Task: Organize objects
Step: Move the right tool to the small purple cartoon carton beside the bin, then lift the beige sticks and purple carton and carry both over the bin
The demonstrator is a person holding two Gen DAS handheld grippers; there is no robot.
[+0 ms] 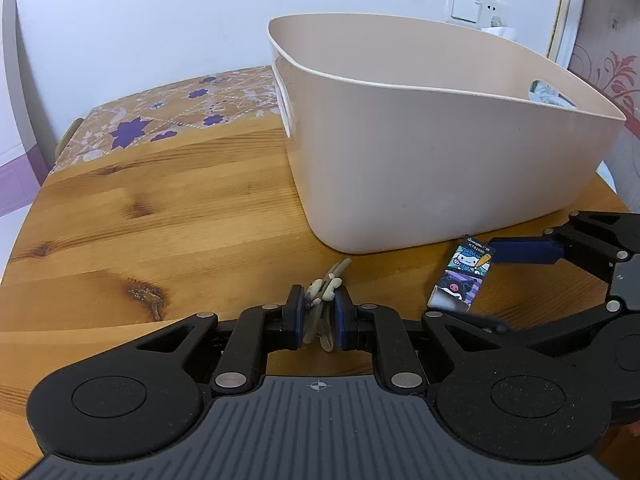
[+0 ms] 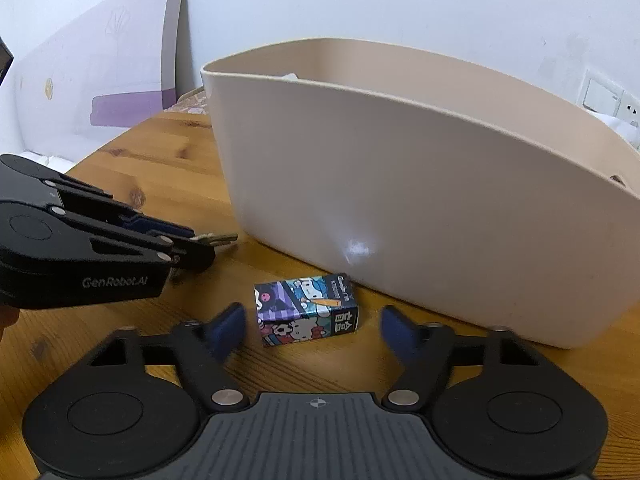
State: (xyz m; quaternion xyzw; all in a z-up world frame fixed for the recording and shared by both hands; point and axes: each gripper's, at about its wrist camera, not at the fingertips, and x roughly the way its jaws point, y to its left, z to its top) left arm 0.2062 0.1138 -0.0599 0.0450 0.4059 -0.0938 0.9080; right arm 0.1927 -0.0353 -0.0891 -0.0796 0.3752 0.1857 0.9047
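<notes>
My left gripper (image 1: 318, 318) is shut on a beige hair clip (image 1: 325, 292) just above the wooden table, in front of a beige plastic basket (image 1: 440, 168). It also shows at the left of the right wrist view (image 2: 200, 246), with the clip (image 2: 218, 238) sticking out of its tips. A small cartoon-printed box (image 2: 306, 310) lies on the table before the basket (image 2: 400, 184). My right gripper (image 2: 312, 330) is open, its blue pads on either side of the box, not touching it. In the left wrist view the box (image 1: 464, 276) sits between the right gripper's fingers (image 1: 524, 252).
The wooden table (image 1: 160, 220) has a floral cloth (image 1: 168, 116) at its far left end. A wall with a switch and socket (image 1: 476, 10) is behind the basket. Something white lies inside the basket (image 2: 290, 77). A patterned cabinet (image 1: 612, 60) stands at right.
</notes>
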